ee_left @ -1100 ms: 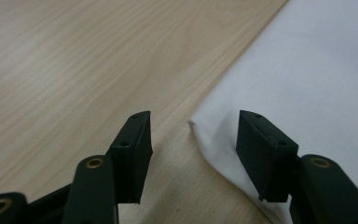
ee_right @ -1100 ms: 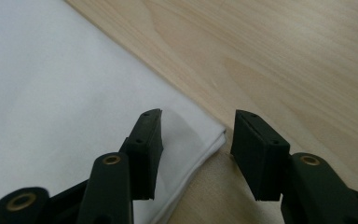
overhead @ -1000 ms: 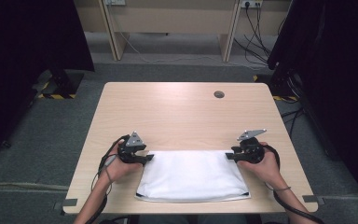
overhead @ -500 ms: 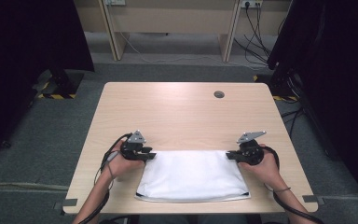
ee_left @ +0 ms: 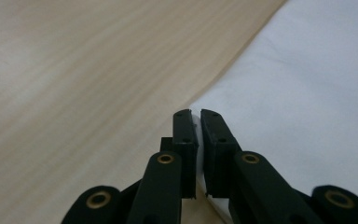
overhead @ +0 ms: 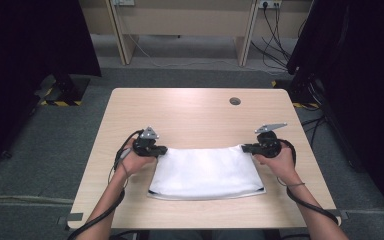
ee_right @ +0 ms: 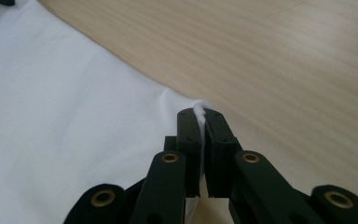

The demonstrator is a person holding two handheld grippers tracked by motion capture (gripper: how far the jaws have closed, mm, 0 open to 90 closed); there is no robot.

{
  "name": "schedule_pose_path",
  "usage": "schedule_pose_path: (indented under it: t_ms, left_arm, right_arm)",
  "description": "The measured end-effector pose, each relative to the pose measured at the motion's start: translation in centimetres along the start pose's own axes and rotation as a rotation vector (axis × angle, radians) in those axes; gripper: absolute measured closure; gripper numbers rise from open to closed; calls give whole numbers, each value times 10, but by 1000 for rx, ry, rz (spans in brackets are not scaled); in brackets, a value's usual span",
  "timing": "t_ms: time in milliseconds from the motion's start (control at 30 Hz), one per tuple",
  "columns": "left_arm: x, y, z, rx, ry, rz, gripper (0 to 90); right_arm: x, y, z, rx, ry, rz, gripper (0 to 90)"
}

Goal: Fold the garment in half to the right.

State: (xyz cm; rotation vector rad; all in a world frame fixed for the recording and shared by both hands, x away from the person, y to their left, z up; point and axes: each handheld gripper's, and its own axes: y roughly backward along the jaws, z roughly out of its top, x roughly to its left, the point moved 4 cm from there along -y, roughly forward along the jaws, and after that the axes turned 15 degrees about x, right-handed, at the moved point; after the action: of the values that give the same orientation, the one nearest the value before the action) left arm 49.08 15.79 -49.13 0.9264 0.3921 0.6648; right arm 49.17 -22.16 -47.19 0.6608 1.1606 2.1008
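Note:
A white folded cloth (overhead: 206,172) lies on the near half of the wooden table (overhead: 190,115). My left gripper (overhead: 164,149) is shut on the cloth's far left corner; its jaws have just been closing, and the white edge (ee_left: 196,125) shows pinched between the black pads. At the far right corner my right gripper (overhead: 245,148) is shut too, with a fold of the cloth (ee_right: 199,111) squeezed between its pads. Both grippers sit low over the table, pointing inward toward each other. The far edge of the cloth runs stretched between them.
A small round hole (overhead: 235,101) sits in the table's far right part. Bare wood lies beyond the cloth. Desk legs and cables (overhead: 267,20) stand on the floor past the table, with dark curtains (overhead: 360,60) at both sides.
Both grippers have closed on the cloth's far corners and moved a little away from me, drawing the far edge with them. The left one also shifted inward to its corner.

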Motion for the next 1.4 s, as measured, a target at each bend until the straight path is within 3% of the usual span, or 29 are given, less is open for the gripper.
schedule_pose_path:
  t_ms: [300, 367, 400, 433, 500, 600, 800, 900, 1067, 1400]
  left_arm:
    - [31, -9, 37, -9, 44, 101, 825]
    - [34, -10, 41, -21, 51, 139, 783]
    - [35, -10, 42, -28, 57, 148, 717]
    - [34, -8, 43, -34, 56, 166, 647]
    - [28, -2, 41, -44, 35, 171, 600]
    - [10, 8, 35, -45, -10, 131, 551]
    - [-42, 13, 9, 12, -130, 38, 511]
    - [-59, 11, -5, 27, -155, 16, 503]
    - [-67, 14, -13, 12, -151, 16, 498]
    - [-73, 12, -7, 14, -153, 16, 474]
  right_arm:
    - [-31, -8, 41, 14, -67, -90, 860]
    - [-36, -11, 46, 18, -90, -84, 817]
    - [-37, -12, 47, 22, -93, -100, 737]
    - [-38, -13, 47, 30, -101, -111, 723]
    - [-34, -11, 44, 24, -89, -106, 674]
    - [-22, -1, 36, -2, -60, -94, 627]
    - [17, 4, 4, 50, 70, -70, 586]
    - [31, 4, -12, 76, 109, -74, 573]
    - [40, -1, -30, 112, 127, -100, 552]
    - [37, -8, -38, 116, 109, -100, 528]
